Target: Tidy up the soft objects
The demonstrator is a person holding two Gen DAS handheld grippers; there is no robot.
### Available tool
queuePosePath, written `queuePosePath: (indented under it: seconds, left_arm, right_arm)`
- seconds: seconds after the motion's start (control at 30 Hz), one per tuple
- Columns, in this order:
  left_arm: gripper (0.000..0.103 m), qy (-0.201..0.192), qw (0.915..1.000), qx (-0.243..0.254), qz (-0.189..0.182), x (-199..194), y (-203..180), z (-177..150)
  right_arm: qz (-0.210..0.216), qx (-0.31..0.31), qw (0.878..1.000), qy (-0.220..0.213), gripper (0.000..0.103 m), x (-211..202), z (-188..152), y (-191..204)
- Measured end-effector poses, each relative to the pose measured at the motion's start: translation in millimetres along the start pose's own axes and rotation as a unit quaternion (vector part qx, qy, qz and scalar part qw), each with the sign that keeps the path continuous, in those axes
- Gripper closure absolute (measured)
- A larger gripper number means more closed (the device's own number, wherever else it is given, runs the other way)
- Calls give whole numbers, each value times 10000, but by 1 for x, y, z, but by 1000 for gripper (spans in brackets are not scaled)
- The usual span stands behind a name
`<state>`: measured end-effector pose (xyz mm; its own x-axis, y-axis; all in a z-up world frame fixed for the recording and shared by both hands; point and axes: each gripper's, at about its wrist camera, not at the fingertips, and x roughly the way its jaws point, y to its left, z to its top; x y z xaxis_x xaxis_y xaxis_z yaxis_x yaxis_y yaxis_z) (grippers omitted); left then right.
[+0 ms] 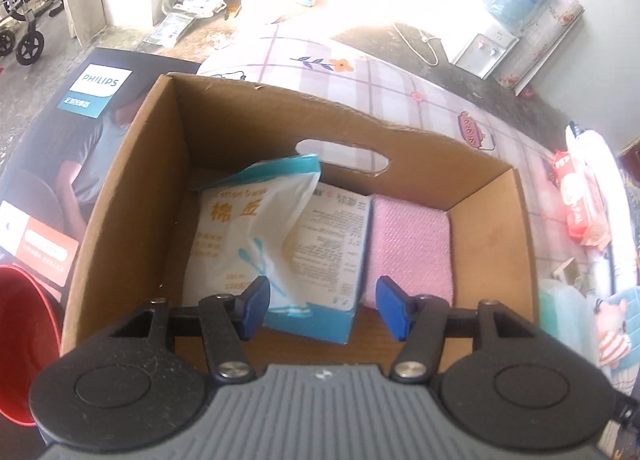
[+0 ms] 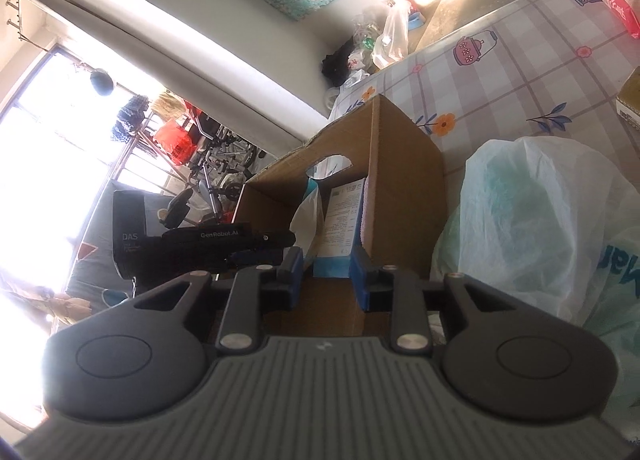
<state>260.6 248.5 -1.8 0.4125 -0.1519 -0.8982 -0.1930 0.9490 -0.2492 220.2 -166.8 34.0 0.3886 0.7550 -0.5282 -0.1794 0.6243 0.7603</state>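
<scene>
In the left wrist view an open cardboard box (image 1: 304,131) fills the middle of the frame, its handle cut-out in the far wall. Inside, three soft items lie side by side across the floor of the box. At the left is a white cotton swab bag (image 1: 240,236) with a teal top edge; its long axis runs from the bottom of the frame toward the far wall, and the teal end rises up and curls to the right. In the centre a printed packet (image 1: 336,244) lies with its long axis running the same way, its blue end nearest the camera. At the right a pink cloth (image 1: 412,252) lies flat against the right wall. The left gripper (image 1: 322,308) hangs over the near edge of the box with its blue pads apart; the near end of the packet shows in the gap, but neither pad presses on it. In the right wrist view the right gripper (image 2: 326,272) stands with a narrow gap between its pads, clamped on nothing, pointing at the box from its end. A pale plastic bag (image 2: 532,227) lies at the right of that frame on the checked tablecloth (image 2: 520,71).
</scene>
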Motion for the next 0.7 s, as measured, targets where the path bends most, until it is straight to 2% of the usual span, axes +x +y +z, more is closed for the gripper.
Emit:
queuePosePath:
  seconds: [0.07, 0.23, 0.3, 0.37, 0.47, 0.53, 0.6, 0.7]
  left_arm:
    - [43, 119, 9999, -57, 58, 12, -6, 3]
    - [41, 238, 9977, -119, 617, 42, -4, 6]
    - [40, 221, 9980, -248, 542, 38, 0, 5]
    - [39, 186, 9984, -302, 439, 27, 1, 3]
    - [32, -88, 9988, -179, 447, 3, -6, -3]
    - [32, -276, 9988, -92, 401, -16, -13, -10]
    - [32, -426, 9986, 7, 318, -34, -24, -19]
    - [32, -657, 9973, 280, 155, -60, -49, -37]
  right_arm:
    - [-8, 87, 10000, 3, 76, -3, -4, -8]
    - [-45, 380, 9992, -68, 76, -19, -17, -37]
    - [-72, 492, 9987, -139, 75, -31, -22, -50]
    - [-73, 558, 9981, -262, 74, -45, -26, -60]
    - [-84, 633, 9961, -607, 70, -73, -31, -73]
    - [-77, 710, 9936, -878, 67, -93, -37, -83]
    - [-62, 830, 9901, -1131, 61, -113, -43, -93]
    - [-90, 945, 9848, -1451, 59, -140, -53, -107]
